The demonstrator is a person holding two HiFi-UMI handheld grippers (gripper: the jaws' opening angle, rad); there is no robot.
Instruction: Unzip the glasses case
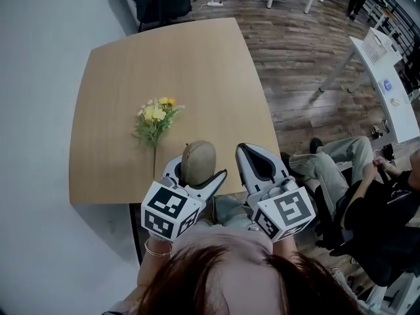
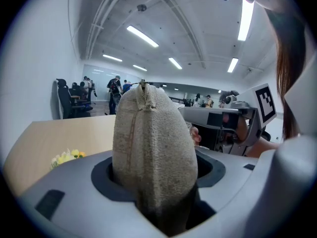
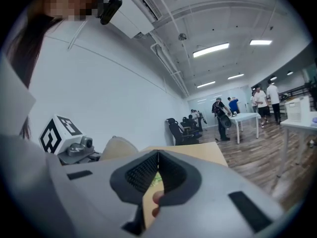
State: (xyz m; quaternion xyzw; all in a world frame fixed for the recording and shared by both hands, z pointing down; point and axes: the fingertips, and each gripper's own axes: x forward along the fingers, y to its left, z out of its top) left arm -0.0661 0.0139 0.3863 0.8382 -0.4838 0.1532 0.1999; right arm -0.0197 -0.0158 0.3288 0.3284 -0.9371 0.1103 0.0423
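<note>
The glasses case [image 1: 198, 161] is a beige fabric oval. It stands upright between the jaws of my left gripper [image 1: 195, 177], which is shut on its lower part, above the near edge of the table. In the left gripper view the case [image 2: 153, 148] fills the middle, with its zipper pull [image 2: 143, 86] at the top end and the zip closed. My right gripper [image 1: 252, 155] hovers just right of the case, shut with nothing in it. In the right gripper view its jaw tips meet [image 3: 157, 155], and the case [image 3: 118, 147] shows to the left.
A small bunch of yellow flowers [image 1: 156, 120] lies on the wooden table [image 1: 197, 64] beyond the grippers. A person sits at the right [image 1: 357, 189] beside the table's corner. An office chair [image 1: 164, 2] stands past the far edge.
</note>
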